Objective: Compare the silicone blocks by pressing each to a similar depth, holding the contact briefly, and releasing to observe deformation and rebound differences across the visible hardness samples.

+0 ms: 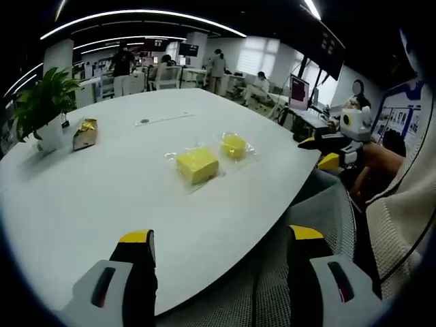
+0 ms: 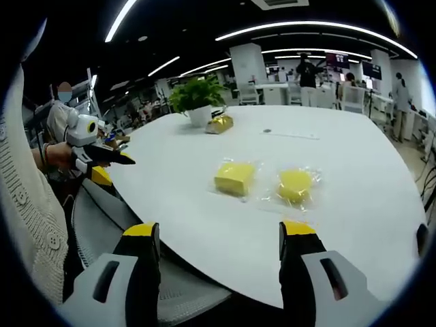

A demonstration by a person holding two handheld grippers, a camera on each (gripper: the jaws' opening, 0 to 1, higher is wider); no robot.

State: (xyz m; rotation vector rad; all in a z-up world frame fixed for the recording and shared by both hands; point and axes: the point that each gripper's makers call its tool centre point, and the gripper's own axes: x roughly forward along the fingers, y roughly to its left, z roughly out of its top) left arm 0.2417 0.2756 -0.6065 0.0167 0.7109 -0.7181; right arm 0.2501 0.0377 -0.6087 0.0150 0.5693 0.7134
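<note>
Showing black wall screen [image 1: 320, 42]: left gripper view alone.

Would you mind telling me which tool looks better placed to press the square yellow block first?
Probably the right tool: open, facing the square block nearly head-on. The left tool hangs at the table edge.

I hold my left gripper [image 1: 221, 245] at the near edge of the white table [image 1: 102, 197], jaws spread wide with nothing between them. My right gripper [image 2: 219, 238] hangs at that same edge, jaws equally parted and empty. In the left gripper view my right gripper sits off the table's right side, my hand [image 1: 371, 163] wrapped behind it.
</note>
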